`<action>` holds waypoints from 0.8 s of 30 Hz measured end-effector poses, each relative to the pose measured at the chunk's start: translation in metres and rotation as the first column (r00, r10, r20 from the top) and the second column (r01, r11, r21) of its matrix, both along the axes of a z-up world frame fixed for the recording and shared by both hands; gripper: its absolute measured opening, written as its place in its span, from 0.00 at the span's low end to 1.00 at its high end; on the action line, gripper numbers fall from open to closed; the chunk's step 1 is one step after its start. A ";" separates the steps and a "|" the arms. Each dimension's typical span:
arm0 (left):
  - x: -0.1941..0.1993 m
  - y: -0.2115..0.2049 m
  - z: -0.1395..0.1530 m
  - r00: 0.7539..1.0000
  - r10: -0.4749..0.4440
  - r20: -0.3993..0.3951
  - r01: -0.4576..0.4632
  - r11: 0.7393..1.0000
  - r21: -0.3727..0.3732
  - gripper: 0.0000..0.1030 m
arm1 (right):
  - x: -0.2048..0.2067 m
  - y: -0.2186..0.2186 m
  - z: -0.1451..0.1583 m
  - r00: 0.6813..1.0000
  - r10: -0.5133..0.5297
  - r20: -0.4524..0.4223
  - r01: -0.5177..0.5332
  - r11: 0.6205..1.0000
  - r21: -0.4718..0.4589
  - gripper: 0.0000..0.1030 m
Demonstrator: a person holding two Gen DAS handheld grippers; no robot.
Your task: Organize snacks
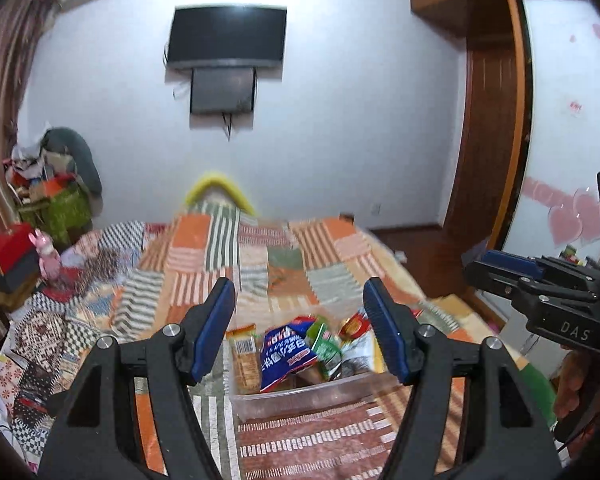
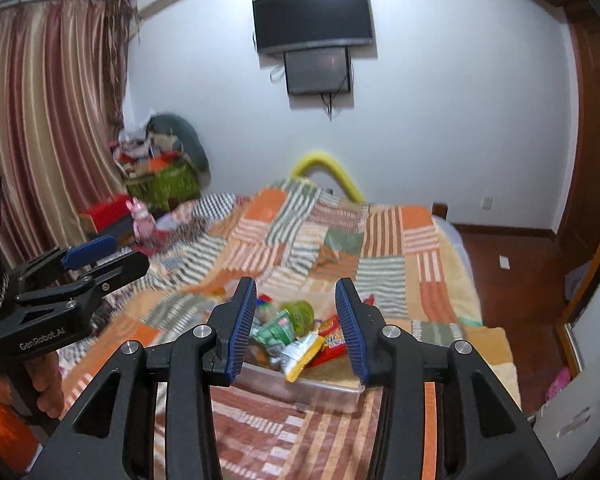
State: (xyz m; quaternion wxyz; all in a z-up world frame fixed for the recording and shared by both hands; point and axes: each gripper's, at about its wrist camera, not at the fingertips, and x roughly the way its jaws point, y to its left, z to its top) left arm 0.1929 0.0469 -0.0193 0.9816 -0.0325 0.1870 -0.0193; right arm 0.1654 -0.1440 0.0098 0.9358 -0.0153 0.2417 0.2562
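Clear plastic box (image 1: 300, 398) of snacks lies crosswise on the bed (image 1: 260, 264) before you (both tongs (image 1: 300, 332) (image 2: 296, 328) open, empty).

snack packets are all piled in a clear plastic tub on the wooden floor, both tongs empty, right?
Wrong in one respect: the clear plastic tub sits on the patchwork bedspread, not the wooden floor, as the left wrist view shows. The snack packets are piled in it, and the left tongs and right tongs are empty.

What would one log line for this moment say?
left gripper: open, empty | right gripper: open, empty | snack packets: piled in clear tub on patchwork bed
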 end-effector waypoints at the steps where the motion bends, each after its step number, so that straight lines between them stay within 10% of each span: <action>1: -0.010 0.000 0.007 1.000 0.000 0.020 0.000 1.000 -0.005 0.64 | -0.006 -0.002 0.005 1.000 0.001 0.013 -0.001 1.000 0.010 0.38; 9: -0.076 -0.010 0.040 0.993 0.019 0.120 -0.020 1.000 0.008 0.66 | -0.068 -0.012 0.039 0.993 0.007 0.117 -0.017 0.996 0.083 0.38; 24: -0.122 -0.023 0.039 0.987 0.052 0.154 -0.058 0.998 0.030 0.99 | -0.105 -0.014 0.033 0.983 -0.068 0.170 0.052 0.994 0.094 0.82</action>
